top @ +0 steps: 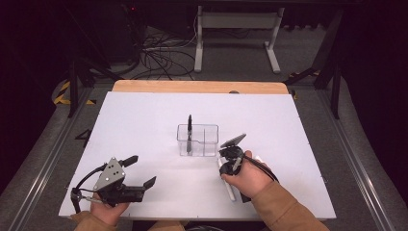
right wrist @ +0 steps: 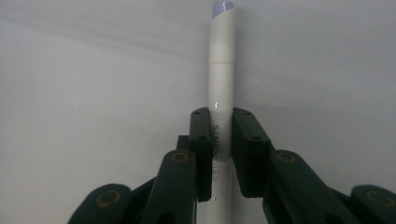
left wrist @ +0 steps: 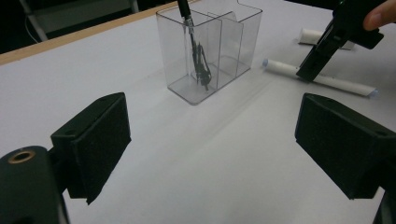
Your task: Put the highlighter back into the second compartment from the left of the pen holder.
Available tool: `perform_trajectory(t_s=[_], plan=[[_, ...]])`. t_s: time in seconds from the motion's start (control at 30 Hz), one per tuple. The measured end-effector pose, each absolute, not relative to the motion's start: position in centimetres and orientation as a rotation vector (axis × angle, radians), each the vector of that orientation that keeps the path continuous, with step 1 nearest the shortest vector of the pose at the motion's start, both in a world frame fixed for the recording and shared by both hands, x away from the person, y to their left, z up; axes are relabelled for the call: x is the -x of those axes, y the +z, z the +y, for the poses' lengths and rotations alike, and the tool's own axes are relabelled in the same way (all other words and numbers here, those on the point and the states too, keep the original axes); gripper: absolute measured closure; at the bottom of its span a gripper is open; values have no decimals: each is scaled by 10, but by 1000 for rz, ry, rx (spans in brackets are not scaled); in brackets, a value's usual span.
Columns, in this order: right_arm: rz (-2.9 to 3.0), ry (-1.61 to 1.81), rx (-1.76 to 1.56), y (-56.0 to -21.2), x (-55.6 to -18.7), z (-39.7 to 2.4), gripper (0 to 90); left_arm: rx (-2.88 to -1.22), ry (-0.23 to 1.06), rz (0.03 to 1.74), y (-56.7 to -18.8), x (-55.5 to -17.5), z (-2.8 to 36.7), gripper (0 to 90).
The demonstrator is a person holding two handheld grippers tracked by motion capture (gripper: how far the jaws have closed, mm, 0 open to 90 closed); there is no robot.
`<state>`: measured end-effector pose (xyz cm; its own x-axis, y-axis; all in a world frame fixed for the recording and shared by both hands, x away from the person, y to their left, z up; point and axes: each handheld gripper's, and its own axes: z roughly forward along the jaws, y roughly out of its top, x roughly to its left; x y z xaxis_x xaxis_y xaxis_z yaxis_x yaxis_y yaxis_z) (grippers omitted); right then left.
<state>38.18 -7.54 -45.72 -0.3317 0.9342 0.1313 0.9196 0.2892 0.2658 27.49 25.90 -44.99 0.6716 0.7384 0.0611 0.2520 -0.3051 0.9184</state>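
A white pen [right wrist: 222, 70] with a bluish end lies on the white table, and my right gripper [right wrist: 219, 135] points down at it with both pads pressed against its barrel. From above, the same pen [top: 231, 187] runs toward the front edge under my right gripper [top: 227, 167]. My left gripper [top: 144, 169] rests near the front left, its jaws wide open with nothing between them [left wrist: 217, 140]. A clear divided box [top: 198, 140] in the middle holds an upright black pen [top: 189, 129].
A second white pen [left wrist: 322, 36] lies just right of the right hand, beyond the gripped pen [left wrist: 336, 84]. The clear box [left wrist: 233, 42] stands close to the left of the right gripper [left wrist: 308, 70]. The table's wooden far edge [top: 197, 86] borders a floor with cables.
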Motion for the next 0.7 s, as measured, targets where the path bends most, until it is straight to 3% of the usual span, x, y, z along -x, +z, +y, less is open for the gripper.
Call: perform_trajectory(t_s=[0.7], plan=[[2457, 611, -1759, -429, -375, -91, 794, -1863, 598, 781, -450, -275, 258, 111]])
